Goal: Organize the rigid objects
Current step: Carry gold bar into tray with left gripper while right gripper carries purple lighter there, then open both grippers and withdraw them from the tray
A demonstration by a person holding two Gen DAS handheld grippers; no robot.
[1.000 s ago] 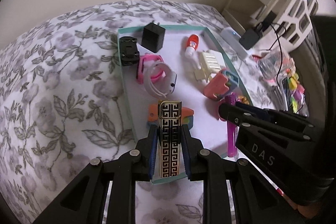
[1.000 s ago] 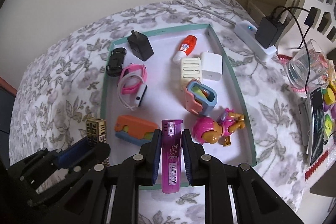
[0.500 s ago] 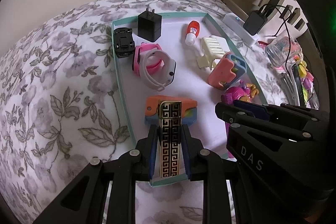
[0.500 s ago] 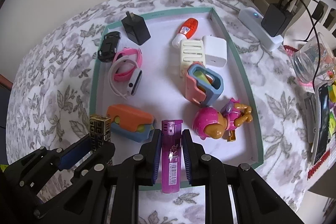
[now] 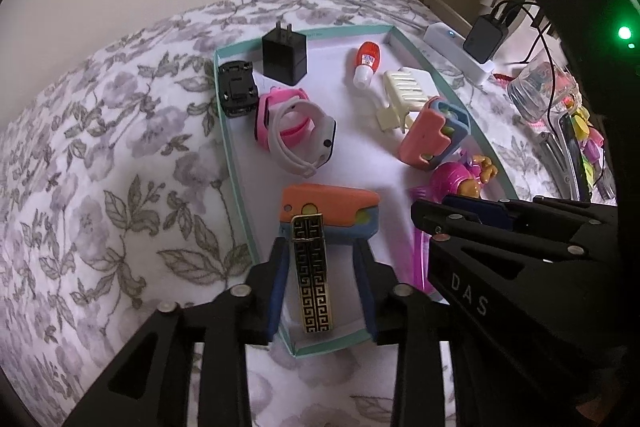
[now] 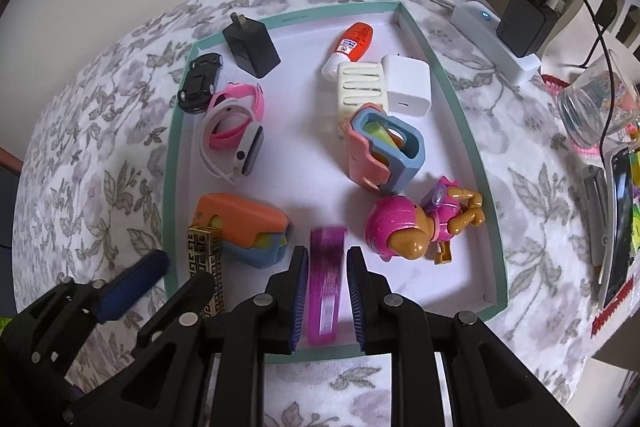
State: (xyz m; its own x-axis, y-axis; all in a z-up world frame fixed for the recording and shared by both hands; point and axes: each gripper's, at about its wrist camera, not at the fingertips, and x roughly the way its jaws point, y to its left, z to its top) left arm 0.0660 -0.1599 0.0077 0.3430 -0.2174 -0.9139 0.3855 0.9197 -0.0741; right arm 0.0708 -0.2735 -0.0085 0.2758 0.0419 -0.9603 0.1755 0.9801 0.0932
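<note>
A teal-rimmed tray (image 5: 227, 131) (image 6: 452, 95) lies on the floral bedspread with several small objects in it. My left gripper (image 5: 322, 251) is open; the black-and-gold patterned lighter (image 5: 312, 275) (image 6: 206, 263) sits loose between its fingers at the tray's near left corner, beside an orange-and-blue case (image 5: 328, 213) (image 6: 244, 227). My right gripper (image 6: 327, 263) is open too; the purple lighter (image 6: 326, 283) (image 5: 420, 263) lies blurred between its fingers at the tray's near edge.
The tray also holds a black charger (image 6: 252, 45), a black toy car (image 6: 200, 83), pink and white watches (image 6: 236, 131), a glue bottle (image 6: 352, 43), a white charger (image 6: 408, 83), a pink-and-blue holder (image 6: 384, 151) and a pink toy figure (image 6: 416, 227). A power strip (image 6: 496, 43) and glass jar (image 6: 592, 103) stand right.
Both grippers have opened and let go of their lighters, which now sit in the tray's near end. Both grippers moved forward over the tray.
</note>
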